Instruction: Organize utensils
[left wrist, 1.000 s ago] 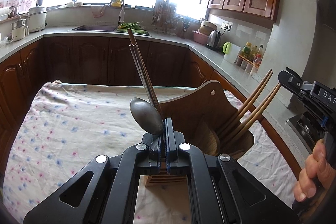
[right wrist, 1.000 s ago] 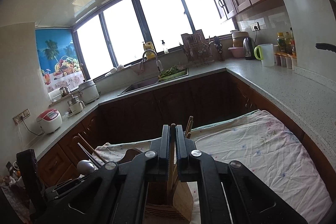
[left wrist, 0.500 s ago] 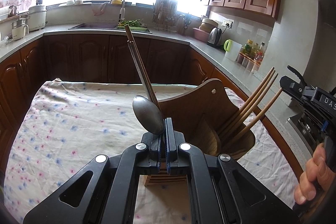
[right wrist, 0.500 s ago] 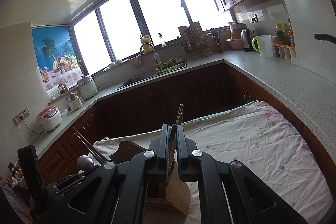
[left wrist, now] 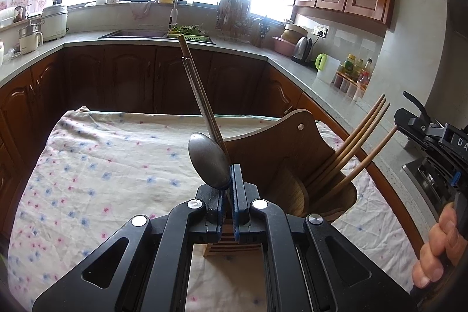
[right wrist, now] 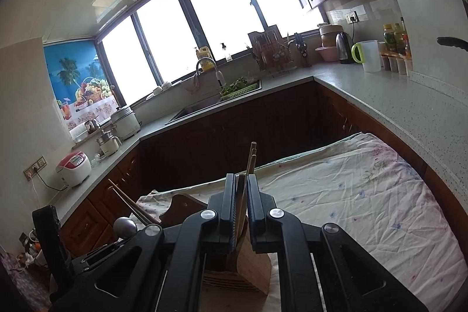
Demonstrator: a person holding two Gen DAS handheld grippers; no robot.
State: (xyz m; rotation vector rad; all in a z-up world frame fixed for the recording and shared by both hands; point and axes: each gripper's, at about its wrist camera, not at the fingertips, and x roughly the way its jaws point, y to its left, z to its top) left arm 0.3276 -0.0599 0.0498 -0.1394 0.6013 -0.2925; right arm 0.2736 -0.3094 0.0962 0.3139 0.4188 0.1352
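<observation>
My left gripper [left wrist: 228, 180] is shut on a metal spoon [left wrist: 208, 163] and a pair of dark chopsticks [left wrist: 199, 91], which stick up and away from it. Right behind stands a wooden utensil holder [left wrist: 292, 154] on the flowered cloth [left wrist: 102, 160], with several wooden chopsticks [left wrist: 355, 142] leaning out to the right. My right gripper [right wrist: 241, 189] is almost closed around wooden chopsticks [right wrist: 251, 160] that stand in the holder [right wrist: 251, 262] below it. The spoon's bowl [right wrist: 125, 226] and the left gripper show at the lower left of the right wrist view.
The cloth-covered table [right wrist: 365, 195] is ringed by a grey counter [left wrist: 163, 41] with a sink [left wrist: 137, 33], rice cookers [right wrist: 73, 167], a kettle [left wrist: 302, 46] and bottles [left wrist: 354, 69]. The person's right hand [left wrist: 438, 250] holds the right gripper at the right edge.
The right gripper's jaws have parted slightly around the wooden chopsticks, which now sit lower in the holder. The left gripper has held the spoon and dark chopsticks almost still.
</observation>
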